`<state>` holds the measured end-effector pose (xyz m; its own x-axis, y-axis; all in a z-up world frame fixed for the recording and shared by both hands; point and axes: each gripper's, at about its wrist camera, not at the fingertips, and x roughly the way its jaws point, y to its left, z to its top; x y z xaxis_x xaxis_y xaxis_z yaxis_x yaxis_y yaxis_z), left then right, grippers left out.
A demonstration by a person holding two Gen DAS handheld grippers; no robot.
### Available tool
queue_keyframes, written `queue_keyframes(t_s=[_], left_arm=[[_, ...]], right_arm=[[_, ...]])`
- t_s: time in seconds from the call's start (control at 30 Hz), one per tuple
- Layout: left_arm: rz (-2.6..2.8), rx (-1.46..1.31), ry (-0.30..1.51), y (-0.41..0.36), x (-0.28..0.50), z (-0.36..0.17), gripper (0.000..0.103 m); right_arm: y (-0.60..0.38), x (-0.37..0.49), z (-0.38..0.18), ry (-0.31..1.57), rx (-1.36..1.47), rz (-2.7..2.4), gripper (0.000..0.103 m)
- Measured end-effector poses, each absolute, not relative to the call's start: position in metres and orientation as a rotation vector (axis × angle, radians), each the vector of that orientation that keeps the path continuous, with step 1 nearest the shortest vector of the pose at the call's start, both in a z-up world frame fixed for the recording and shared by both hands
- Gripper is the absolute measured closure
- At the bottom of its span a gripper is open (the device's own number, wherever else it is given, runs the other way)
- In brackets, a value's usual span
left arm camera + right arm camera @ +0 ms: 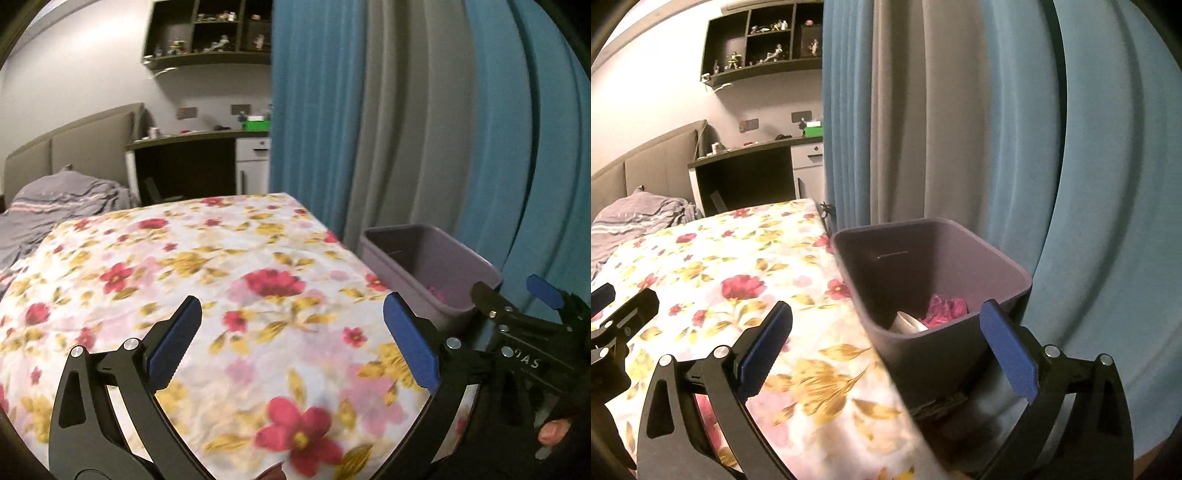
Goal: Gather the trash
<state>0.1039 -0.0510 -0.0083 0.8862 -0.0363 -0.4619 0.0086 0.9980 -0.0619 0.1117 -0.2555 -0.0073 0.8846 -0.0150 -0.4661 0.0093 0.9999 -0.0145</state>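
Blue-padded black left gripper [291, 339] tilts down over the flower-printed bedsheet [207, 266], jaws spread wide, nothing between them. Beside it, the matching right gripper [886, 347] angles down too, jaws equally wide and empty, at the sheet's edge. Just beyond stands the purple plastic bin [997, 258], crumpled pink trash [945, 310] lying inside against blue curtains [1108, 184].

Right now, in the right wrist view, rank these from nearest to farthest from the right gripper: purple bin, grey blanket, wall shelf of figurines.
Measured from the right gripper, whose jaws stand open and empty:
1. Purple bin, just ahead, beside the flowered bed, trash inside.
2. Grey blanket, far left, at the head of the bed.
3. Wall shelf, top, high on the back wall.
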Motion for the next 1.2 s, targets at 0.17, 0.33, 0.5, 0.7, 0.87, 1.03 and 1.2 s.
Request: queue_keyframes(t_s=[0.17,0.33,0.5,0.7,0.87,1.03,1.2], left_arm=[[0.002,-0.077,0.457,-0.028,0.074,-0.006,0.006],[0.027,-0.069,0.449,-0.015,0.052,-0.006,0.006],[0.041,-0.079,0.446,-0.003,0.037,-0.006,0.006],[0.058,-0.073,0.434,0.005,0.024,-0.006,0.006],[0.057,-0.075,0.43,0.007,0.02,-0.005,0.006],[0.057,-0.075,0.428,0.007,0.019,-0.004,0.006],[0.055,-0.068,0.425,0.007,0.017,-0.002,0.006]], right_arm=[[-0.235,0.087,-0.003,0.455,-0.022,0.004,0.006],[-0.219,0.069,-0.003,0.447,-0.025,0.028,0.006],[-0.203,0.053,0.0,0.434,-0.043,0.054,0.006],[-0.192,0.042,0.003,0.421,-0.048,0.063,0.006],[-0.188,0.035,0.005,0.408,-0.057,0.062,0.006],[-0.186,0.034,0.005,0.405,-0.058,0.064,0.006],[-0.185,0.033,0.006,0.405,-0.058,0.064,0.006]])
